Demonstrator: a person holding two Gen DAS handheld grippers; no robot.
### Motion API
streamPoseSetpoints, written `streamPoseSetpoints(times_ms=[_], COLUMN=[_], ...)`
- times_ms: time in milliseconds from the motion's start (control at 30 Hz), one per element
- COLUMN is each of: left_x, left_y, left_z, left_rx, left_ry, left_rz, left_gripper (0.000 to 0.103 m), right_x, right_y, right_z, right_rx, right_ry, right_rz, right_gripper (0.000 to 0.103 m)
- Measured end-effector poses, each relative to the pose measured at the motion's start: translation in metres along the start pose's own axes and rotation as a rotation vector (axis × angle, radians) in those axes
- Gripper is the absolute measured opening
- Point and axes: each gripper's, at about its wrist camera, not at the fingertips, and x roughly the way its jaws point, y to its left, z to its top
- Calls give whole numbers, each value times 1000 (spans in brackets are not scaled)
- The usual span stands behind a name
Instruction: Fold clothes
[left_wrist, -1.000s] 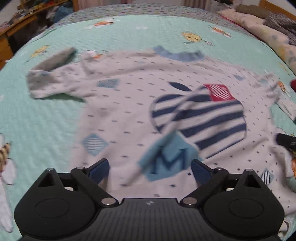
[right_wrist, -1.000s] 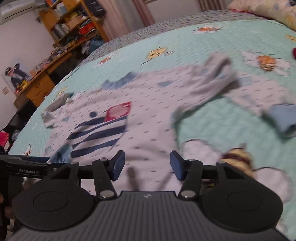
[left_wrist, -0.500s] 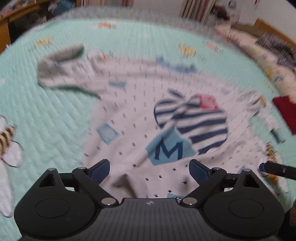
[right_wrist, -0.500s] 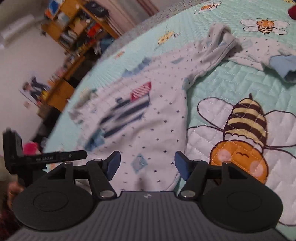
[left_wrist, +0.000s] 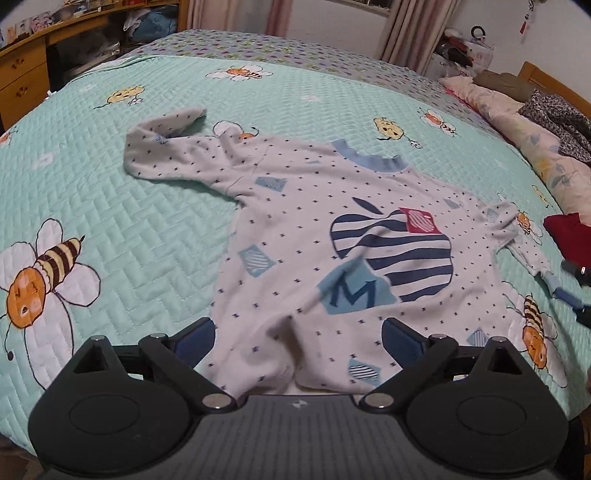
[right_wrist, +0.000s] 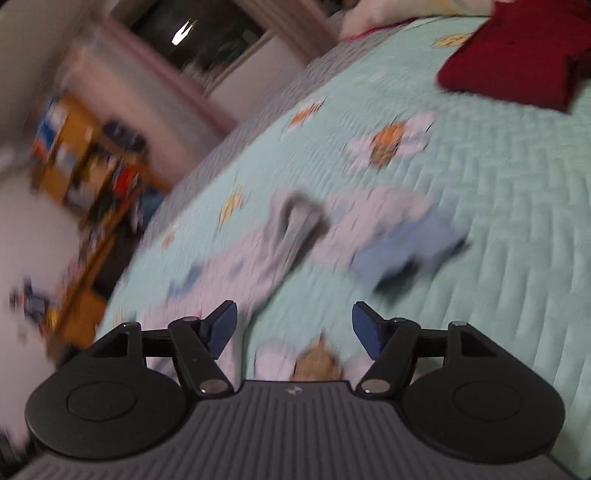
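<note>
My left gripper (left_wrist: 298, 341) hangs with its blue-padded fingers (left_wrist: 194, 339) spread wide and gripping nothing, straddling the near hem of the white long-sleeved sweatshirt with a striped apple print (left_wrist: 332, 258). It lies face up, spread flat on the mint quilted bedspread with bee prints (left_wrist: 110, 221), probably laid out so the sleeves can be folded in. My right gripper (right_wrist: 293, 326) has its fingers opening, nothing between them, aimed toward the blurred sleeve with a light blue cuff (right_wrist: 402, 251). A folded dark red garment (right_wrist: 517, 51) sits well apart, likely done already.
</note>
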Motion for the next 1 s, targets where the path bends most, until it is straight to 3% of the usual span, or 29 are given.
streamPoseSetpoints(times_ms=[100,233,400,467,500,533,567,600,667,733,833,933,1000], left_x=[4,16,24,23,23,22,21,20,18,16,17,18,17], left_y=[2,2,-14,-18,-20,-20,-20,-20,-20,-18,-15,-15,-18], left_z=[2,2,-1,-1,-1,-1,-1,-1,0,1,1,-1,-2], left_rx=[-33,-62,-30,-15,-11,-12,-13,-14,-17,-24,-47,-55,-49], left_ry=[13,51,77,78,78,79,79,78,74,73,76,82,80], left_rz=[3,2,-4,4,6,6,6,8,10,15,10,0,-9], left_gripper=[97,97,97,97,97,97,97,97,97,97,97,97,97], right_x=[-8,-4,25,42,48,54,60,59,59,47,23,4,5], right_y=[-12,-37,-48,-36,-30,-21,-13,-2,19,50,90,112,119], right_z=[19,33,35,31,31,30,29,27,22,12,-2,2,6], right_rx=[10,-13,-47,-140,-182,-240,-298,-377,-535,-779,-1090,-1200,-1240], right_ry=[-113,-97,-49,-27,-15,5,26,35,53,2,-156,-311,-324], right_rz=[-84,-244,-198,-203,-208,-210,-211,-217,-227,-248,-311,-379,-421], right_gripper=[71,71,73,72,64,56,34,22,21,21,21,21,21])
